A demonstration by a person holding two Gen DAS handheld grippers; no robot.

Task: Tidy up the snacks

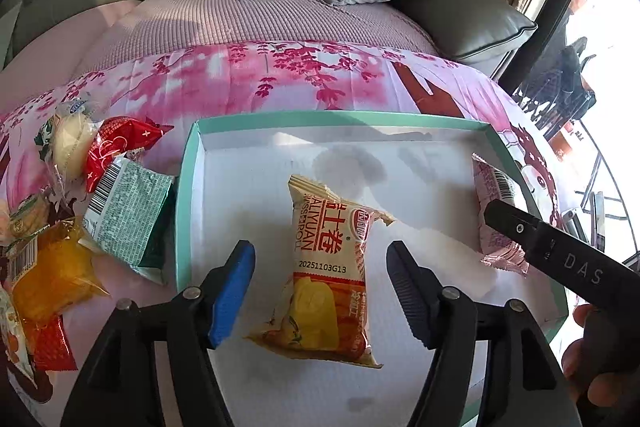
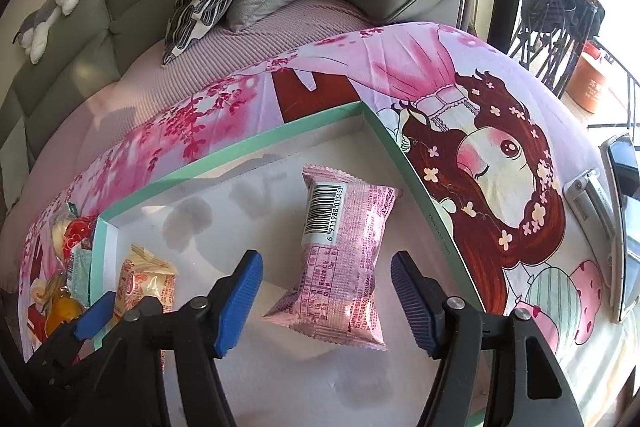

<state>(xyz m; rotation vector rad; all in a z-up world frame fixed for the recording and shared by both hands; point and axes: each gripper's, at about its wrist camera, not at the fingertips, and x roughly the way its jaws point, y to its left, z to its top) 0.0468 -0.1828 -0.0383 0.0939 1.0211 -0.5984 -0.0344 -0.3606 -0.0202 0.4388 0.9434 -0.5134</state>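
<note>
A: Shallow box (image 1: 192, 163), green rim, white floor, on a pink flowered cloth (image 1: 280, 79). Two packets lie inside. Cream-and-orange roll packet (image 1: 328, 267) near the middle, lying flat between the left gripper (image 1: 320, 291) fingers. Jaws stand well apart, pads off the wrapper on both sides. Nothing held.

B: Right side?

A: Pink packet (image 2: 344, 255) by the box's right wall, barcode up. Right gripper (image 2: 326, 299) is spread wide over its near end, pads clear of it. Empty too.

B: What's outside the box?

A: A heap on the cloth to the left: red packet (image 1: 120, 147), green packet (image 1: 128, 215), orange packet (image 1: 52, 275), and a pale round cake in clear film (image 1: 70, 147).

B: Handling?

A: My guess: all light, air-puffed film, slick, crinkly. Contents look soft, so a hard pinch would likely crush the cake. The green one leans against the box wall, near side free.

B: Where to grip?

A: Across the short width at mid-body, or on a crimped end seal, which is flat and spares the filling. The seal may slip, though.
</note>
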